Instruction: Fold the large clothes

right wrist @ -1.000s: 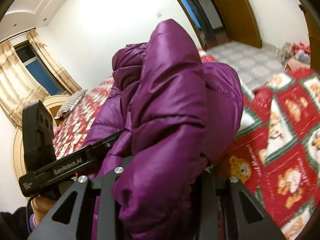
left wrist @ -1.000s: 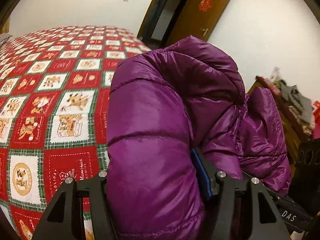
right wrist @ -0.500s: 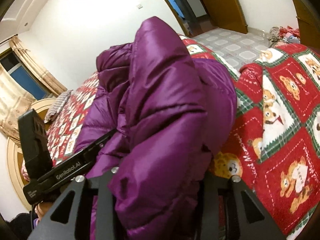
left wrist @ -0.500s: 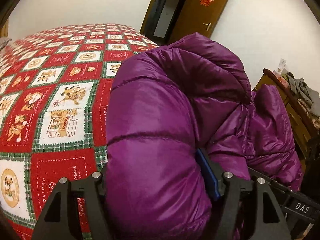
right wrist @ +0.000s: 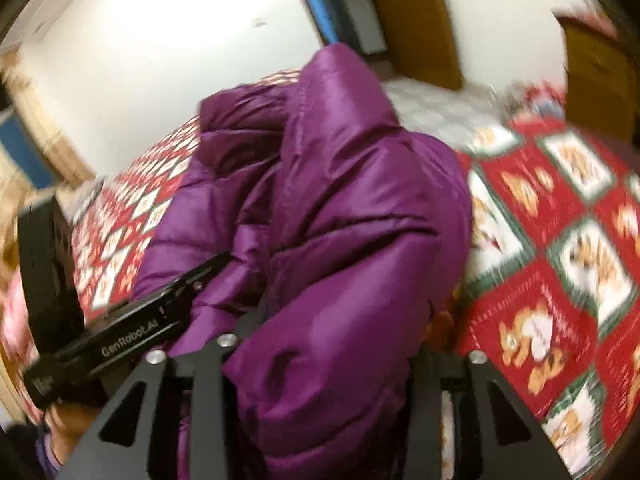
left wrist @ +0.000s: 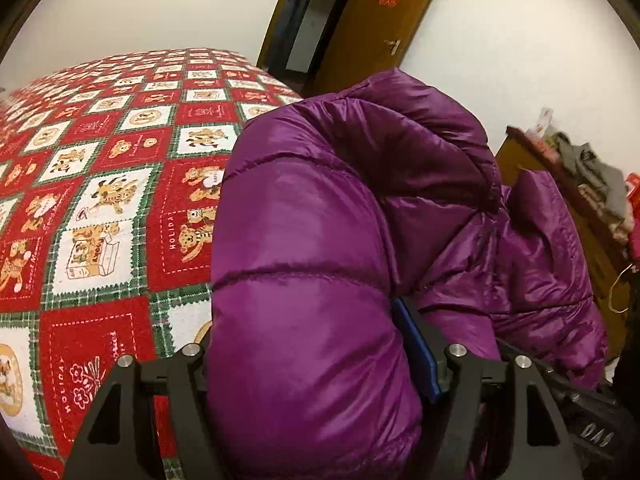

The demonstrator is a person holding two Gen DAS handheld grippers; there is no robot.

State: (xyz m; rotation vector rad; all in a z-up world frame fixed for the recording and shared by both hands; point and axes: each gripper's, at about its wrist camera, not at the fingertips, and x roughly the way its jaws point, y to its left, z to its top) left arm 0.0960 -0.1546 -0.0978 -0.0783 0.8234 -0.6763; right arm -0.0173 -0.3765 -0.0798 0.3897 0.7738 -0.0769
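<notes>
Since a second ago both of my views have swung: the bedspread (left wrist: 100,208) now fills more of the left one, and the right one has blurred and tipped toward the door (right wrist: 412,20). My left gripper (left wrist: 316,364) is clamped around a thick quilted fold of the purple down jacket (left wrist: 320,240), which bulges up between the fingers and hides most of them (only a blue pad (left wrist: 416,344) peeks out on one side). My right gripper (right wrist: 320,360) grips another bunch of the same jacket (right wrist: 340,220), held above the red-and-green checked bedspread (right wrist: 560,280). The left gripper's black body (right wrist: 132,332), lettered GenRobot.AI, shows just beside the jacket in the right view. A wooden cabinet (left wrist: 560,208) piled with clutter stands beyond.
</notes>
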